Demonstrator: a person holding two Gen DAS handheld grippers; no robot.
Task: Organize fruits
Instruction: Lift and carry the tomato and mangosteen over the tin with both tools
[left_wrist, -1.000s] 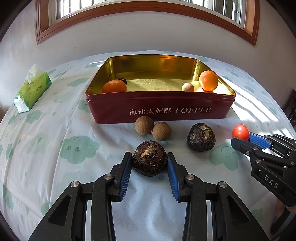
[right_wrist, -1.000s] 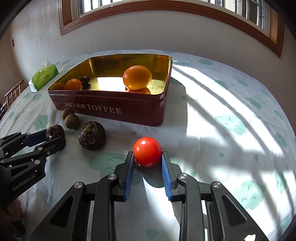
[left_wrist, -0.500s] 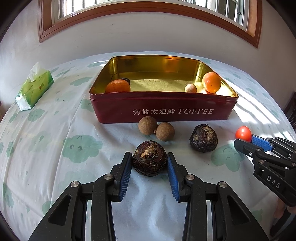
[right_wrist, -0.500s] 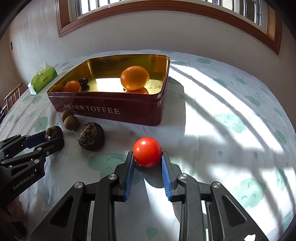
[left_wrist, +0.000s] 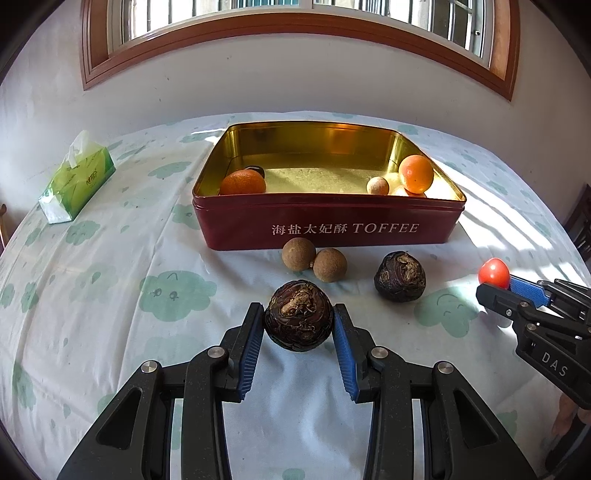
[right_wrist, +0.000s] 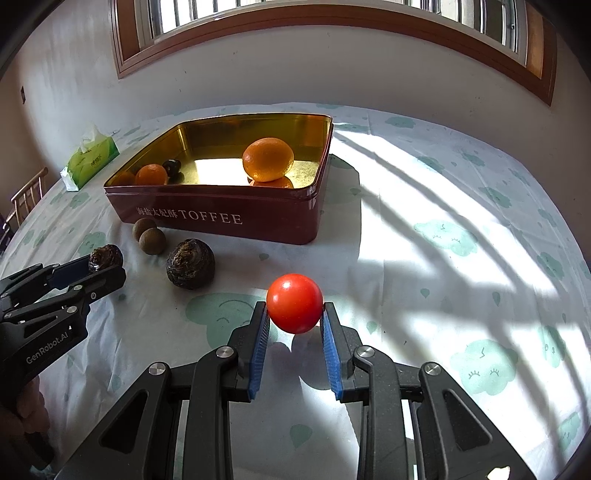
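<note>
My left gripper is shut on a dark, rough water chestnut, low over the cloth in front of the red TOFFEE tin. My right gripper is shut on a red tomato, whose shadow falls on the cloth just under it. The right wrist view shows the left gripper at the left edge; the left wrist view shows the right gripper at the right edge. A second water chestnut and two brown longans lie before the tin. Inside are a large orange, a smaller orange and a pale longan.
A green tissue pack lies at the far left of the cloud-print tablecloth. A white wall and a wood-framed window stand behind the table. Bright sun stripes cover the cloth right of the tin. A wooden chair back shows at the far left.
Both views have drifted slightly, so the tin sits a little lower in the left wrist view. Both grips and the loose fruit are unchanged.
</note>
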